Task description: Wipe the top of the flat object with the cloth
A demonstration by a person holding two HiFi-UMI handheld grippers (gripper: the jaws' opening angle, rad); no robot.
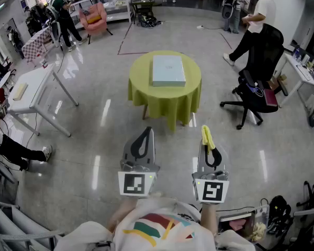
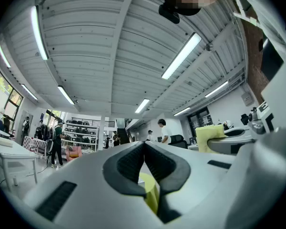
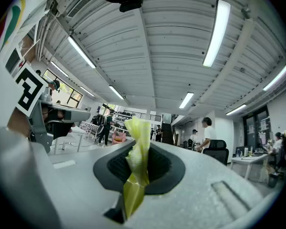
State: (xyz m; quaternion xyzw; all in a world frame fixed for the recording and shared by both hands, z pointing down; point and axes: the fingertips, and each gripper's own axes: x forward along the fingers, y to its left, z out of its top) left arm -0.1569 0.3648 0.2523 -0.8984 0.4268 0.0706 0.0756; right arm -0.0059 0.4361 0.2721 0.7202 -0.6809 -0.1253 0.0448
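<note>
– Head view first: where does the flat box [image 1: 168, 70] lie?

– In the upper middle of the frame, flat on a round table [image 1: 191, 75] draped in a yellow-green tablecloth [image 1: 170, 101]. The box is pale blue-grey, sits about at the centre of the tabletop, and has nothing on it.

– And the two tools the person holds?

– Both sit in the lower middle of the frame, side by side and pointing up the picture toward the table. They are well apart from it, with a stretch of shiny floor [image 1: 104, 114] between.

– What is the left gripper [image 1: 146, 130] doing?

– It is clenched on nothing. In the left gripper view its dark pads meet at the tips, left gripper [image 2: 144, 145], with no object caught between them.

– The right gripper [image 1: 210, 146]?

– It grasps the cloth [image 1: 206, 136], a yellow strip that sticks out past the tips. In the right gripper view the jaws of the right gripper [image 3: 138, 151] pinch the cloth [image 3: 137, 161] in the middle. One end stands up above them and the other hangs below.

– Does either camera catch the other tool?

– Yes. At the right edge of the left gripper view the cloth [image 2: 210, 136] shows, clamped in its holder.

– Anything else around the table?

– A black office chair [image 1: 256, 82] stands at the right of the head view, and a person [image 1: 256, 20] in a white top is beyond it at the upper right. A white table [image 1: 36, 88] is at the left, and a pink armchair [image 1: 94, 17] at the upper left.
</note>
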